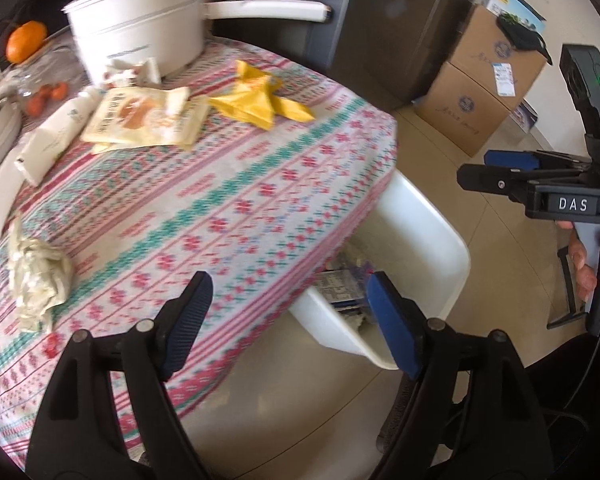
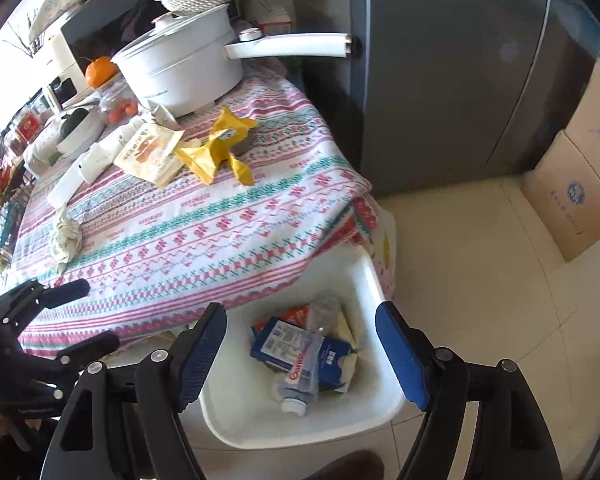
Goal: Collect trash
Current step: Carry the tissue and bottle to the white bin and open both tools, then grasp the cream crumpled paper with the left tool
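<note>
One white long-handled pot stands on the patterned tablecloth. One crumpled yellow wrapper, one beige snack packet, one wadded pale paper. One white plastic bin, holding one clear bottle and one blue carton. Two brown cardboard boxes, stacked.

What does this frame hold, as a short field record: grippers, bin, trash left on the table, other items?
left gripper: open, empty, over the table edge
right gripper: open, empty, above the bin
bin: white, on the floor beside the table, partly under the tablecloth
bin contents: clear plastic bottle, blue carton, other packaging
trash on table: yellow wrapper, crumpled paper, beige snack packet, white tube
other items: white pot, orange
</note>
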Action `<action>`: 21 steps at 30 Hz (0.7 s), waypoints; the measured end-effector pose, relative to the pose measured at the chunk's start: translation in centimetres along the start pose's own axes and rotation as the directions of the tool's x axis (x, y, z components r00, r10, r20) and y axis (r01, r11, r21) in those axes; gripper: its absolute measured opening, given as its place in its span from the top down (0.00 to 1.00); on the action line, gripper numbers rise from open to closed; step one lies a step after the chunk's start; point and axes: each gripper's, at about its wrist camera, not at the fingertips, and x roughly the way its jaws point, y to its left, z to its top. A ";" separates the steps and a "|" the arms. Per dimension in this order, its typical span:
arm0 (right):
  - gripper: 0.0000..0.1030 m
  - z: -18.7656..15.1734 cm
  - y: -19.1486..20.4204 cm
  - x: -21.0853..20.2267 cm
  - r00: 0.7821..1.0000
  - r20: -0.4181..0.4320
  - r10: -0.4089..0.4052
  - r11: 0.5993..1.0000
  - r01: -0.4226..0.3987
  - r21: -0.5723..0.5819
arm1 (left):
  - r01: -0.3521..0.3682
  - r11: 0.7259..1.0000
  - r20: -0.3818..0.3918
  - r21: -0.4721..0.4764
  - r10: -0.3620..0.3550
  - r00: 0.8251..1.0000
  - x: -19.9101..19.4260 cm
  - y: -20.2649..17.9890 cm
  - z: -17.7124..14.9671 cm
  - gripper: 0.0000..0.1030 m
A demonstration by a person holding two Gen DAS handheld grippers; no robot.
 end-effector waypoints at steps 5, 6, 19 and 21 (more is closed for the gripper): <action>0.23 0.9 2.7 0.6 1.000 -0.001 0.016 1.000 -0.016 -0.027 | -0.060 0.994 0.021 -0.091 0.063 0.998 -1.8 4.9 -0.6 0.22; 0.23 1.1 3.3 0.8 1.000 -0.001 0.020 0.999 -0.020 -0.033 | -0.072 0.991 0.026 -0.112 0.076 0.997 -2.1 5.9 -0.6 0.22; 0.23 2.2 7.6 2.7 0.999 -0.025 0.022 0.998 -0.024 -0.061 | -0.250 0.937 0.029 -0.245 0.265 0.964 -1.5 16.5 -1.0 0.22; 0.23 2.2 7.8 3.0 0.999 -0.030 0.017 0.998 -0.019 -0.063 | -0.256 0.929 0.013 -0.266 0.269 0.963 -0.5 17.6 -1.1 0.22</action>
